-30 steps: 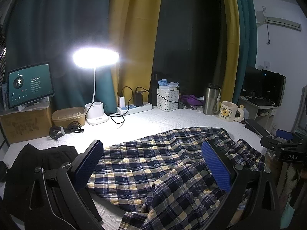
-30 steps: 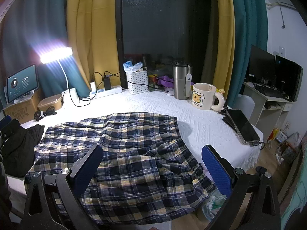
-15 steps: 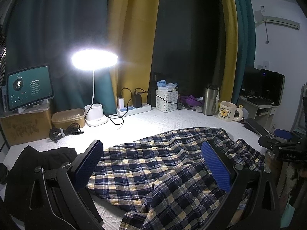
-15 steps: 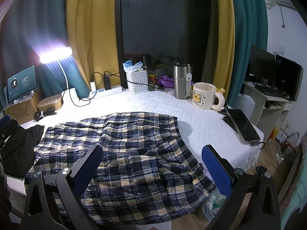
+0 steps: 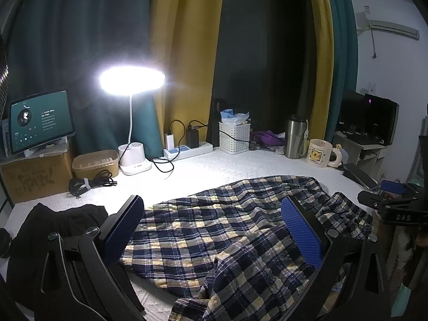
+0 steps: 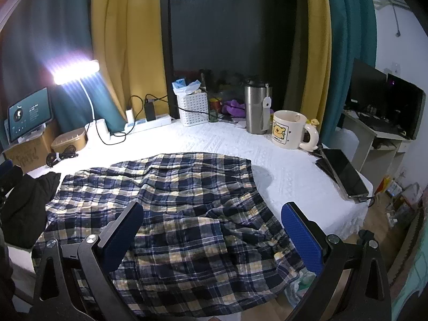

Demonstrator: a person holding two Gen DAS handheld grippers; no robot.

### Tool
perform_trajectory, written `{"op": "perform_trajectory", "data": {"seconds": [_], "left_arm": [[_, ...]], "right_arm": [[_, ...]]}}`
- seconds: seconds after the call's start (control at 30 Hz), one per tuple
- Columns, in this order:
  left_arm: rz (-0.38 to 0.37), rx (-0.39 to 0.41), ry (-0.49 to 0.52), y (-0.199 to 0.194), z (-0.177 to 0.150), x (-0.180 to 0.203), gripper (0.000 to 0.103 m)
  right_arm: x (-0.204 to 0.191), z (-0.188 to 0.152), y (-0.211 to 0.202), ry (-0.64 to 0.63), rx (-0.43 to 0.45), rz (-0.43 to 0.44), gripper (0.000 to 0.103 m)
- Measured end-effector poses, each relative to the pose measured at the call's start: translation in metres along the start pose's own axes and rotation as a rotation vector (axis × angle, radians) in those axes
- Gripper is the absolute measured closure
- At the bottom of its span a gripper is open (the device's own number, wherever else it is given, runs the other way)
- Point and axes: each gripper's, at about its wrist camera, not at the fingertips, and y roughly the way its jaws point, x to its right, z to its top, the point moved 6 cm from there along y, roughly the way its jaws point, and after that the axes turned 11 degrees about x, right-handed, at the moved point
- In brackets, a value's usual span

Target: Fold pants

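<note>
Both tools are hanging above the counter with nothing between their blue pads: your left tool (image 5: 211, 224) is spread wide over the plaid pants (image 5: 227, 235), and your right tool (image 6: 212, 227) is equally wide apart over the same pants (image 6: 171, 214), neither touching the cloth.

The pants are lying spread and rumpled across the white textured counter (image 6: 240, 147), navy, white and yellow check, with one end spilling over the near edge in the right wrist view. A black garment (image 5: 53, 224) is lying bunched just beside the pants on your left side, its edge touching or nearly touching the plaid.

Along the back of the counter a lit desk lamp (image 5: 132, 80) is glaring white beside a tan lidded box (image 5: 95, 160) and a coiled black cable (image 5: 91, 182). A white power strip (image 5: 187, 151) with chargers plugged in is sitting next to a white slotted basket (image 5: 234, 140). Further right, a steel tumbler (image 6: 256, 112) is standing just beside a cream mug with a bear print (image 6: 287, 129), and a dark phone or tablet (image 6: 345, 176) is lying near the counter's right edge. A lit tablet (image 5: 40, 123) is propped on a cardboard box (image 5: 34, 176) at far left.
</note>
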Motion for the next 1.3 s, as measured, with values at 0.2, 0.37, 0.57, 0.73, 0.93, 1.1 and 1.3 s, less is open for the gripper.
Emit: {"op": "perform_trajectory", "data": {"seconds": [0.2,0.37,0.57,0.73,0.93,1.1,1.3], "left_arm": [[-0.004,-0.028,-0.01,0.011,-0.003,-0.002,0.002],[0.012,-0.051,0.001,0.023,-0.005,-0.009,0.002],[0.05,-0.101,0.027,0.049,-0.004,-0.046,0.002],[0.129,-0.191,0.061,0.084,-0.015,-0.102,0.002],[0.114,-0.315,0.036,0.136,-0.04,-0.161,0.002],[0.035,-0.412,0.065,0.18,-0.065,-0.169,0.023],[-0.091,-0.465,0.106,0.212,-0.076,-0.148,0.04]], "right_arm": [[-0.001,0.0,0.014,0.001,-0.025,0.002,0.0],[0.0,0.0,0.031,-0.002,-0.055,0.003,0.0],[0.01,0.0,0.061,-0.005,-0.09,-0.004,0.0],[0.035,-0.001,0.094,0.017,-0.125,-0.032,0.0],[0.068,0.003,0.137,0.015,-0.171,-0.052,0.0],[0.08,0.009,0.171,0.034,-0.2,0.008,0.009],[0.081,0.01,0.207,0.027,-0.26,0.043,0.021]]}}
